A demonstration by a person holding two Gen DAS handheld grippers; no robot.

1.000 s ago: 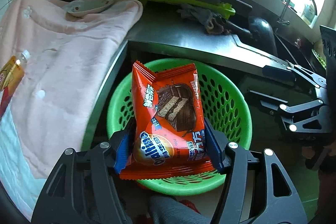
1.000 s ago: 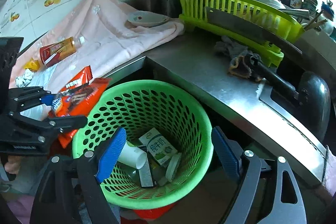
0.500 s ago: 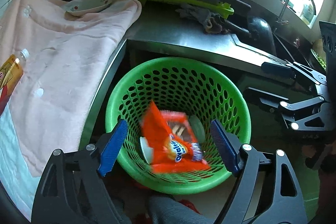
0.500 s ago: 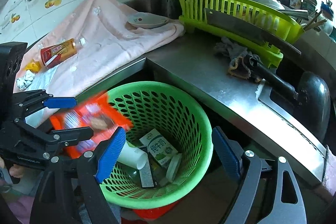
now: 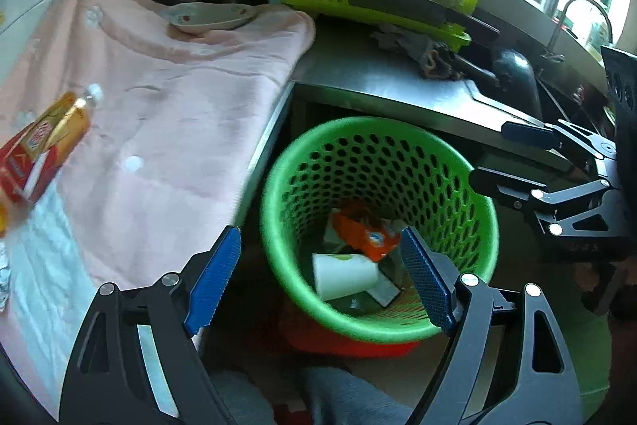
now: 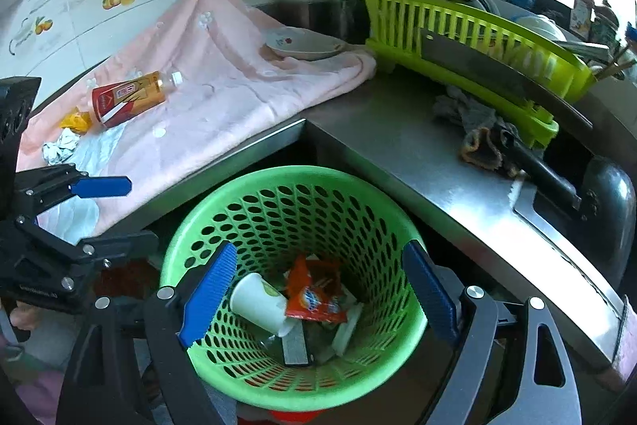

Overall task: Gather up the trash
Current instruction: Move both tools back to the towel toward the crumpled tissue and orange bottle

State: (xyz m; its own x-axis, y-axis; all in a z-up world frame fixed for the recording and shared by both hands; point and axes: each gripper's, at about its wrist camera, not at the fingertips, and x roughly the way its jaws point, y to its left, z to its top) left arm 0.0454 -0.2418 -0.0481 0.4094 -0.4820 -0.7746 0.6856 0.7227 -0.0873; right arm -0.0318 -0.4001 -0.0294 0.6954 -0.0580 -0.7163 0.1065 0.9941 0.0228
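The orange snack wrapper (image 6: 314, 295) lies in the green basket (image 6: 254, 186) with a paper cup (image 6: 258, 303), both grippers' fingers wide and empty, while a bottle (image 6: 129, 96), a yellow wrapper (image 6: 75, 118) and crumpled paper (image 6: 59, 148) wait on the tabletop.

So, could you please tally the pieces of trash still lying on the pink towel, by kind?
Bottle: 1
Yellow wrapper: 1
Crumpled white paper: 1
Total: 3
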